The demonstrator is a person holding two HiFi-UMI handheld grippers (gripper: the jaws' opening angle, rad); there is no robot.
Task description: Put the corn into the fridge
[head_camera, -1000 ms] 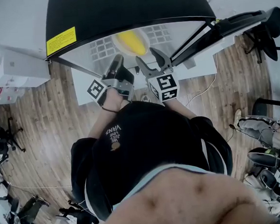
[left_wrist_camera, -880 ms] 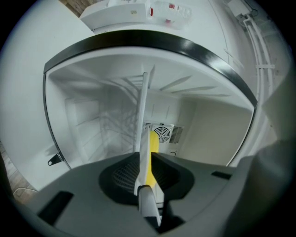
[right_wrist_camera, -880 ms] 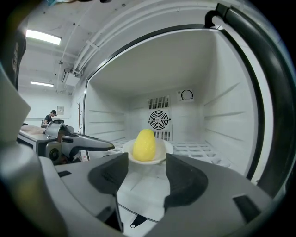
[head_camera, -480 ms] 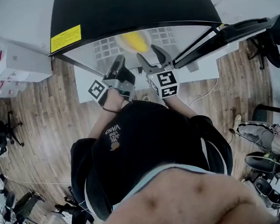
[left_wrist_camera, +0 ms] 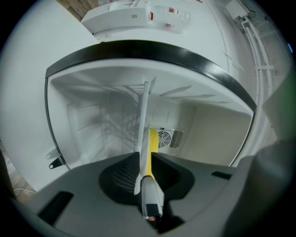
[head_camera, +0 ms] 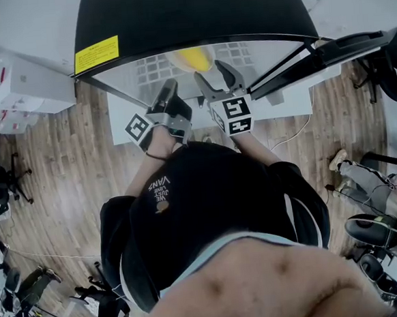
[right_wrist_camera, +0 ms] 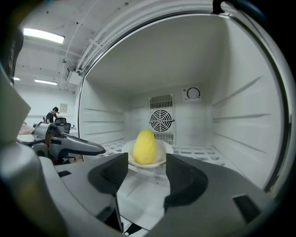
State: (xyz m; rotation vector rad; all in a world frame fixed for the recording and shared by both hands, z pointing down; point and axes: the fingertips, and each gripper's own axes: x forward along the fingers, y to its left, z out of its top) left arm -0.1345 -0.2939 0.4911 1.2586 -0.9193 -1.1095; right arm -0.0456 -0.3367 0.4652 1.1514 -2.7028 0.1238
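Note:
A yellow corn cob (head_camera: 194,57) (right_wrist_camera: 144,146) lies on a white plate (right_wrist_camera: 162,157) on the wire shelf (right_wrist_camera: 199,150) inside the open fridge (head_camera: 187,12). My left gripper (head_camera: 169,88) is turned on its side. In the left gripper view the plate (left_wrist_camera: 144,120) shows edge-on between its jaws, which are shut on the rim (left_wrist_camera: 145,162), and the corn (left_wrist_camera: 153,148) is just beyond. My right gripper (head_camera: 214,74) (right_wrist_camera: 145,171) stands open just in front of the plate, touching nothing. The left gripper (right_wrist_camera: 99,149) shows at its left.
The fridge door (head_camera: 327,48) stands open to the right. A fan grille (right_wrist_camera: 161,121) is set in the back wall. White boxes (head_camera: 15,87) sit left of the fridge. Office chairs (head_camera: 382,58) stand on the wooden floor. A person (right_wrist_camera: 50,116) is far off.
Almost nothing: the head view has shifted a little. Both grippers and the plate with the corn keep their places in the fridge opening.

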